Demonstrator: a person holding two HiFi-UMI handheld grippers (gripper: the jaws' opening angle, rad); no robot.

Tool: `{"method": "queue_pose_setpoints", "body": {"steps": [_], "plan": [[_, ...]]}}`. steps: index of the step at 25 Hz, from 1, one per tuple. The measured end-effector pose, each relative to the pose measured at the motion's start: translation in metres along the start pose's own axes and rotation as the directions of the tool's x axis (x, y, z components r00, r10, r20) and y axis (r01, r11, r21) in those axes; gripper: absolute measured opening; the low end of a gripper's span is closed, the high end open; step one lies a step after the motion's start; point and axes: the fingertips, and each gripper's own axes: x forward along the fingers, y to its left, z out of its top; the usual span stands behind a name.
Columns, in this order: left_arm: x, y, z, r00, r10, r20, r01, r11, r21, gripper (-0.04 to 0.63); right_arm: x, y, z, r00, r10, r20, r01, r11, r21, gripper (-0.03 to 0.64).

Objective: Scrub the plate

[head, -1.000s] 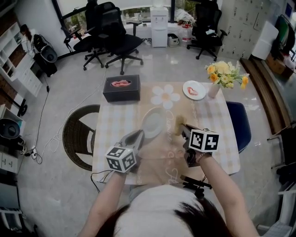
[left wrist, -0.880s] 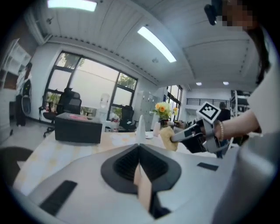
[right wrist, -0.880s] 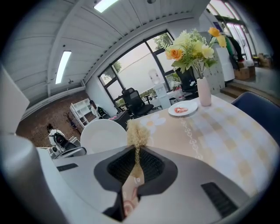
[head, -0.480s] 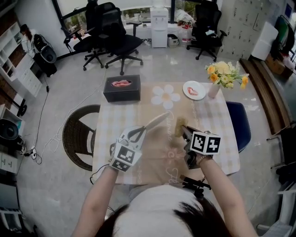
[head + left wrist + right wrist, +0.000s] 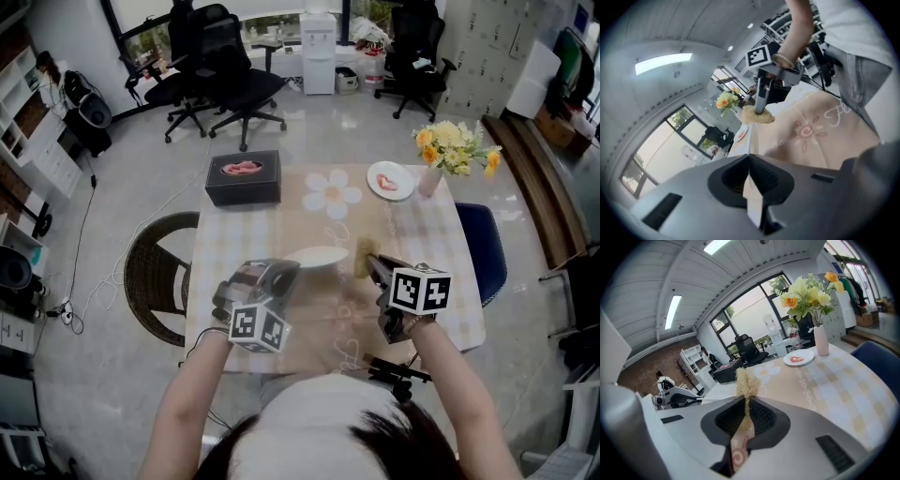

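L gripper (image 5: 281, 272) is clenched on the near rim of the plate (image 5: 317, 256) and holds it approx. level over the middle of the table (image 5: 436, 246). R gripper (image 5: 374, 265) grasps the scrubber (image 5: 363, 254) by its stalk. Its fibre head is just beside the plate's right rim; if they touch, I cannot tell. Black box (image 5: 243, 178), small dish (image 5: 403, 188) and flower vase (image 5: 432, 178) stand at the far side.

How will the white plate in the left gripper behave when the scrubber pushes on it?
The plate juts from the left gripper without sagging, so likely rigid. Pinched only at its rim, it may pivot or slip under the scrubber. It looks like ceramic, so probably breakable if dropped.
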Motion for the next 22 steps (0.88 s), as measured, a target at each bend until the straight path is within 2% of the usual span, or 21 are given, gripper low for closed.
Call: {"method": "queue_pose_setpoints", "body": {"steps": [3,5,6,8,10,12,16,22], "plan": [[0.004,-0.011,0.0,1.0,-0.016,-0.02,0.019,0.989,0.149,0.017,-0.002,0.002,-0.002,1.0,-0.005,-0.022,0.003,0.994,-0.109,0.034],[0.005,-0.016,0.002,0.999,-0.029,-0.036,0.037,0.971,0.237,0.017,-0.004,0.005,-0.004,0.999,-0.019,-0.047,0.007,0.973,-0.233,0.034],[0.006,-0.017,0.003,0.999,-0.034,-0.041,0.044,0.961,0.272,0.017,-0.005,0.006,-0.004,0.998,-0.034,-0.059,0.014,0.95,-0.312,0.034],[0.007,-0.018,0.005,0.998,-0.042,-0.048,0.055,0.946,0.319,0.017,-0.006,0.008,-0.004,0.994,-0.077,-0.076,0.032,0.882,-0.47,0.034],[0.008,-0.018,0.007,0.997,-0.048,-0.052,0.064,0.936,0.346,0.017,-0.008,0.011,-0.004,0.99,-0.108,-0.093,0.035,0.814,-0.579,0.034],[0.007,-0.02,0.009,0.997,-0.056,-0.059,0.074,0.926,0.37,0.017,-0.009,0.016,-0.006,0.987,-0.106,-0.119,0.007,0.774,-0.634,0.034],[0.007,-0.023,0.011,0.995,-0.068,-0.074,0.093,0.901,0.424,0.017,-0.009,0.033,-0.012,0.979,-0.065,-0.192,-0.089,0.713,-0.695,0.034],[0.007,-0.024,0.012,0.993,-0.081,-0.083,0.11,0.882,0.458,0.017,-0.009,0.051,-0.031,0.933,-0.066,-0.354,-0.258,0.563,-0.785,0.034]]}}
